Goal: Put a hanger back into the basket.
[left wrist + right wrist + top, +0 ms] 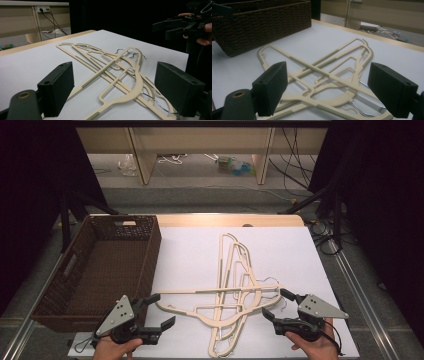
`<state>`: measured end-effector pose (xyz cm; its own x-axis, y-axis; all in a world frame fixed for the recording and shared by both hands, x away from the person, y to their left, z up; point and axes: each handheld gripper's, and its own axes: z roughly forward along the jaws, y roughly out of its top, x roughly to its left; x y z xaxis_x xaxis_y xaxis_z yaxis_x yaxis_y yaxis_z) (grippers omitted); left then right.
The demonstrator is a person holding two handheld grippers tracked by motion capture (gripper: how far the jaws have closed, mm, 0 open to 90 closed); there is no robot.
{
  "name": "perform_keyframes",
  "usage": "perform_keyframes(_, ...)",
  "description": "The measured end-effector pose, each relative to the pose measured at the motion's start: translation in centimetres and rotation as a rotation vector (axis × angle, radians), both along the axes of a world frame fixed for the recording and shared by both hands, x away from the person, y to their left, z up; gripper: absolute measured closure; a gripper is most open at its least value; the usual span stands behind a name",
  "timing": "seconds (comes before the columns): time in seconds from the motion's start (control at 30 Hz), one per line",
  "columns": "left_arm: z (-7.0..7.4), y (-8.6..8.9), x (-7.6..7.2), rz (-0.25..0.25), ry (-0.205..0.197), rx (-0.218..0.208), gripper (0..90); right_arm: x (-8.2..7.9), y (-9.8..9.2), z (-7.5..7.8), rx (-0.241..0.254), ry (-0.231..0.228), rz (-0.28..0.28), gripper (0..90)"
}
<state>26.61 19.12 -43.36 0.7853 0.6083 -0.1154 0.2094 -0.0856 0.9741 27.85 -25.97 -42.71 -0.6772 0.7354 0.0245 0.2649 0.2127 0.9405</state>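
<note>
Both grippers low, flanking cream plastic hanger pile [235,290] on white table [285,250].
L gripper [159,311] at 7 o'clock, R gripper [275,304] at 4; fingers apart, empty, aimed inward.

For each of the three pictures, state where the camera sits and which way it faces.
High view: overhead, facing forward and down; both hands, left gripper, right gripper.
Left gripper view: faces the hangers; own jaws, the person's other hand.
Right gripper view: faces the hangers and basket; own jaws.
All share the hangers.
</note>
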Motion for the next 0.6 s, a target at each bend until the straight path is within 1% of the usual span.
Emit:
perform_keyframes(0.03,0.00,0.04,0.05,-0.005,-0.009,0.009,16.0,0.04,0.05,-0.07,0.009,-0.008,0.000,17.5)
perform_keyframes(0.07,-0.02,0.05,0.07,-0.006,-0.008,0.012,16.0,0.03,0.10,-0.08,0.014,-0.006,0.005,17.5)
perform_keyframes(0.1,-0.06,-0.02,0.03,0.000,0.005,0.004,16.0,-0.01,0.01,0.01,-0.007,0.000,0.005,17.5)
perform_keyframes(0.17,-0.09,-0.05,0.14,-0.009,-0.006,0.001,16.0,-0.02,0.04,-0.02,-0.008,0.002,0.003,17.5)
perform_keyframes(0.2,-0.02,0.00,0.09,-0.010,-0.008,0.013,16.0,0.03,0.08,-0.08,-0.007,-0.002,-0.001,17.6)
perform_keyframes(0.23,0.00,0.01,0.04,-0.008,-0.007,0.013,16.0,0.04,0.07,-0.09,-0.009,0.024,0.026,17.8)
perform_keyframes(0.33,-0.01,0.04,0.04,-0.008,-0.008,0.013,16.0,0.07,0.19,-0.14,-0.017,0.022,0.019,17.8)
perform_keyframes(0.37,-0.01,0.04,0.04,-0.008,-0.008,0.013,16.0,0.12,0.26,-0.20,-0.010,0.025,0.032,17.8)
perform_keyframes(0.43,0.00,0.01,0.13,-0.010,-0.010,0.012,16.0,0.16,0.35,-0.25,-0.024,0.026,0.030,17.8)
perform_keyframes(0.47,-0.04,-0.06,0.13,-0.010,-0.007,0.005,16.0,0.21,0.36,-0.29,-0.018,0.026,0.039,17.9)
perform_keyframes(0.5,-0.09,-0.15,0.16,-0.014,-0.007,-0.005,16.0,0.22,0.30,-0.29,-0.024,0.030,0.037,18.7)
perform_keyframes(0.53,-0.07,-0.14,0.18,-0.020,-0.012,0.002,16.0,0.28,0.34,-0.35,-0.017,0.047,0.059,21.8)
perform_keyframes(0.57,-0.03,-0.14,0.07,-0.010,-0.004,0.010,16.0,0.29,0.31,-0.32,-0.030,0.060,0.079,24.2)
perform_keyframes(0.6,-0.04,-0.18,0.05,-0.011,-0.002,0.006,16.0,0.27,0.36,-0.30,-0.037,0.066,0.087,23.5)
